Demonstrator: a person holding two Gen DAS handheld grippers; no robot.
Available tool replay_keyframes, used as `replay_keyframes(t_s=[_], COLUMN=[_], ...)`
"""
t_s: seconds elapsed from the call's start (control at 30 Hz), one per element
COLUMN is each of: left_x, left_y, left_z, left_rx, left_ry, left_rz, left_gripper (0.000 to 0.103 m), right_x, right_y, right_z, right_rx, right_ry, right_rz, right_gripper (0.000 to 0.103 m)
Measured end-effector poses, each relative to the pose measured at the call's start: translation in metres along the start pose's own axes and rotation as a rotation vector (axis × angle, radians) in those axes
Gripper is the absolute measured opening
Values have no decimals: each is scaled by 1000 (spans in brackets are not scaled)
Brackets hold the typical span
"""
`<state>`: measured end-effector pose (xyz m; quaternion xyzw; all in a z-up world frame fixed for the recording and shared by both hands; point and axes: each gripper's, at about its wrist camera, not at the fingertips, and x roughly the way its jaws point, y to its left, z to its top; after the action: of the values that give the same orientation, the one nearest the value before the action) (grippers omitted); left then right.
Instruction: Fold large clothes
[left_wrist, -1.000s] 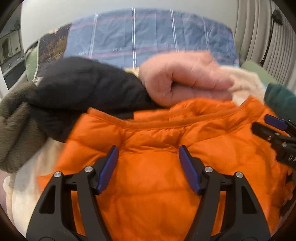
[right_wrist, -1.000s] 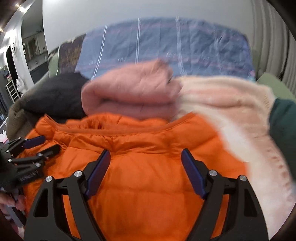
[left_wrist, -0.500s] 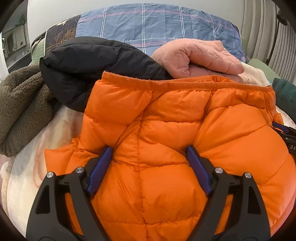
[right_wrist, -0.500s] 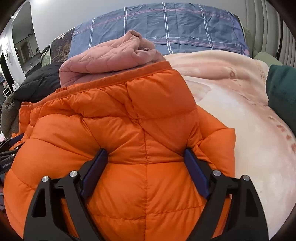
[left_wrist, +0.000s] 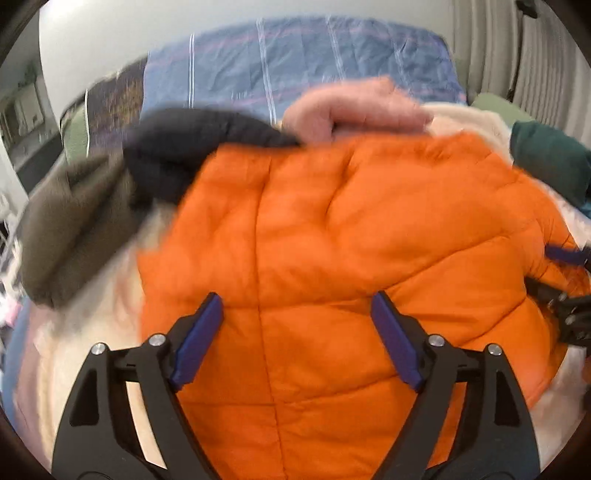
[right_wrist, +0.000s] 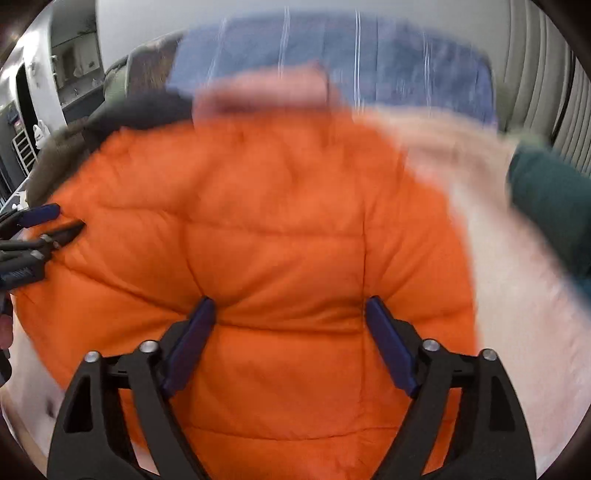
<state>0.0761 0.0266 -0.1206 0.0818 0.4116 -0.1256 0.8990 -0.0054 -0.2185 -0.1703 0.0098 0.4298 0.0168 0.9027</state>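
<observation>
An orange puffer jacket lies folded on a cream blanket on the bed and fills both views; it also shows in the right wrist view. My left gripper is open, its blue pads spread over the jacket's left part. My right gripper is open over the jacket's right part. Each gripper shows at the edge of the other's view: the right one and the left one. Both views are motion-blurred.
Behind the jacket lie a black garment, an olive fleece, a pink garment and a dark green one. A blue plaid pillow stands at the back. The cream blanket spreads to the right.
Both grippers have drawn back and up from the jacket, which now shows more of its quilted surface. The pads no longer press into the fabric. The views have blurred with movement.
</observation>
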Motion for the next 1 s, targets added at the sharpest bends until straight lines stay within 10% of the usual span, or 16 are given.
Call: replay_keyframes(t_s=[0.3,0.5,0.8,1.0], left_x=[-6,-46,-16,-40], left_y=[4,28,18,39], left_z=[-12,-22,-41,-21], left_rx=[-36,-107,-24,-142], left_ry=[-17,-93,-15,-75], left_rz=[-13,-26,48,-49], left_gripper=[85,86,89,89], right_x=[-16,-76,-21,-62], right_y=[1,43,61,89], right_z=[-4,-13,-8,65], right_rx=[7,-56,-28,-155], right_ry=[-51,-145,125,-115], right_rz=[-30,174,217,179], right_gripper=[87,61,46,43])
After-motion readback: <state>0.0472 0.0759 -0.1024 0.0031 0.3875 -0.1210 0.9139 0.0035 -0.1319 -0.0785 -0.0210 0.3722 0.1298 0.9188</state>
